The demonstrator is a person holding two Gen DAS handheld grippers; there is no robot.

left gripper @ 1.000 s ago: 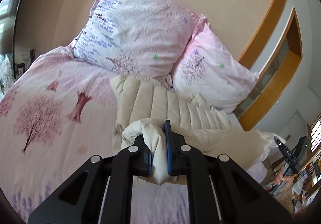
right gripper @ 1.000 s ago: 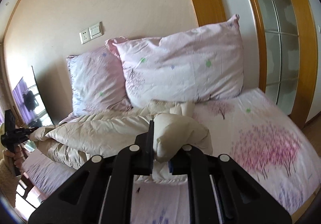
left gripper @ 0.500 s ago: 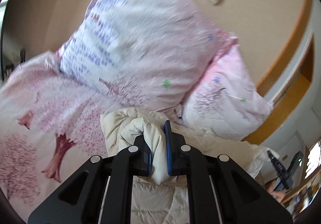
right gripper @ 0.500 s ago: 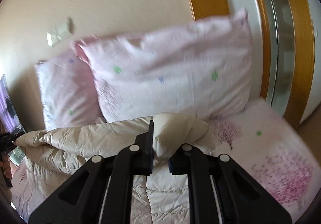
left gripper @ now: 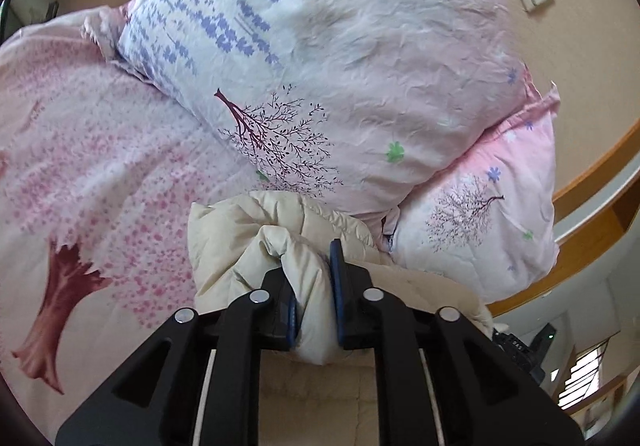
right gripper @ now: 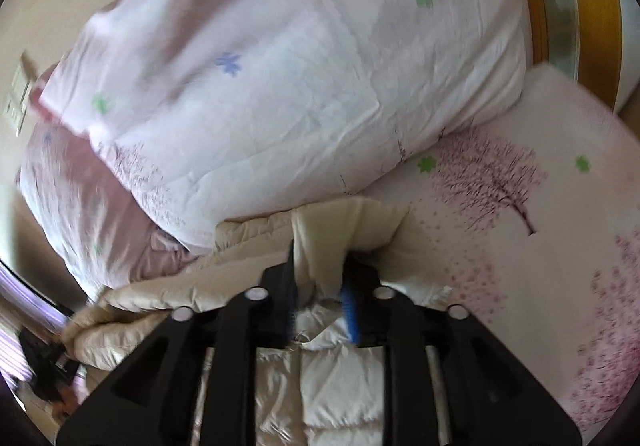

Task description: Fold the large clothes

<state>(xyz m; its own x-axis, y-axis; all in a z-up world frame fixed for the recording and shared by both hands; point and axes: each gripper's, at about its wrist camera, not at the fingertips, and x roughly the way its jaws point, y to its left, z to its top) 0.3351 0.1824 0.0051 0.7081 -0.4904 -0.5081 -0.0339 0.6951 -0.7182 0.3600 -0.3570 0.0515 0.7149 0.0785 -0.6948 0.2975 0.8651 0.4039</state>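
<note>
We are folding a big puffy cream coat on a bed with a pink tree sheet. The coat lies up near the head of the bed, and its far edge touches the two pillows: the big pillow on top and the pink pillow tucked under it. Our left tongs have a fat bunch of the coat between them. The blue pads press on that bunch from both sides, so the left tongs hold it, but they have just been opening a little. Our right tongs have been opening too, and more. A flap of the coat sits between them, but we see a gap beside the right blue pad, so we think they are letting go. The right view is blurry, so we are not fully sure. We hold one corner in each of the tongs because the coat is wide and floppy, and two holds keep the edge straight when it goes over. We think the fold is now laid down by the pillows, and that is why the tongs loosen. The puffy cloth may spring back up once it is free.
</note>
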